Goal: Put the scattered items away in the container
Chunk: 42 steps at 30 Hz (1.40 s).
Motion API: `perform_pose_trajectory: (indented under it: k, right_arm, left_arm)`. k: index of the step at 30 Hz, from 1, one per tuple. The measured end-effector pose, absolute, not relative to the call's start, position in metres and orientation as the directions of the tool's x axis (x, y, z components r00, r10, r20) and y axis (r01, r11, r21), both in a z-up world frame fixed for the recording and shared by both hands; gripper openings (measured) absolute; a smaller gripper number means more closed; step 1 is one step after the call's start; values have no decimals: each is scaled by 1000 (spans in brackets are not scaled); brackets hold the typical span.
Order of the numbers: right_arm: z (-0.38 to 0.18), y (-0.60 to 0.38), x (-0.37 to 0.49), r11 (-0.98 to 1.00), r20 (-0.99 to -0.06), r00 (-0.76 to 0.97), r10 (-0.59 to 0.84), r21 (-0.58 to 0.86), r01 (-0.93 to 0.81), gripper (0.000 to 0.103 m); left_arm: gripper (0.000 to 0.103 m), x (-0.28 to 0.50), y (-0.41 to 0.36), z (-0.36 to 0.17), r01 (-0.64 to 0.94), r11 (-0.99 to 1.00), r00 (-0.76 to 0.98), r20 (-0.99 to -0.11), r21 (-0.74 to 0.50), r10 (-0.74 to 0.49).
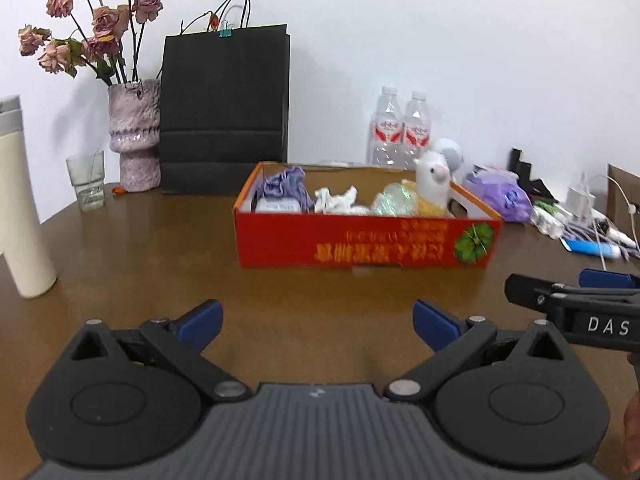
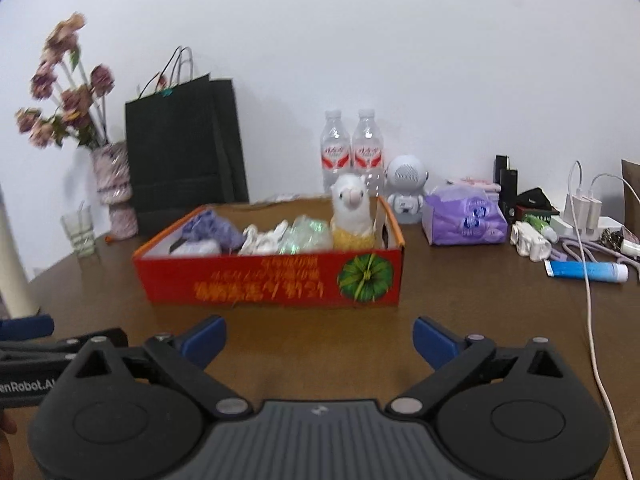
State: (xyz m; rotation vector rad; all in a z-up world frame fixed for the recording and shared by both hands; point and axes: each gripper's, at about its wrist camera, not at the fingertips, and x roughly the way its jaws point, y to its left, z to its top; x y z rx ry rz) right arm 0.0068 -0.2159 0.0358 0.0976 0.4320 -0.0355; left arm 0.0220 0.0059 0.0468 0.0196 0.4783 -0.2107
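While both grippers hang empty over the brown table (image 1: 140, 240), the left gripper (image 1: 318, 322) and right gripper (image 2: 319, 338) are spread wide; at twelve o'clock sits the red box (image 2: 268, 278) holding a toy llama (image 2: 352, 210), crumpled paper (image 1: 334, 200) and purple cloth (image 1: 286, 184)

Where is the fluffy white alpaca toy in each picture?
Left wrist view: the alpaca toy sits at the right end of the red box, right of the picture's centre.
Right wrist view: the alpaca toy sits at the box's right end, near the picture's centre.
Shared landmark: the two water bottles stand behind it.
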Motion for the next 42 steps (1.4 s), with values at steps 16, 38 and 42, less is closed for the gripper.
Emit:
perform_pose_trajectory:
  k: [16, 38, 42]
  right_arm:
    - [-4, -208, -36, 996, -539, 842, 0, 72, 46, 100]
    - [-18, -200, -20, 999, -642, 766, -24, 21, 49, 103]
    - [-18, -200, -20, 999, -642, 766, -24, 21, 49, 103]
  left_arm:
    - [103, -7, 9, 13, 202, 979, 798, -577, -20, -176]
    - [103, 8, 2, -2, 173, 985, 754, -645, 14, -123]
    - [103, 9, 2, -2, 183, 983, 753, -645, 13, -132]
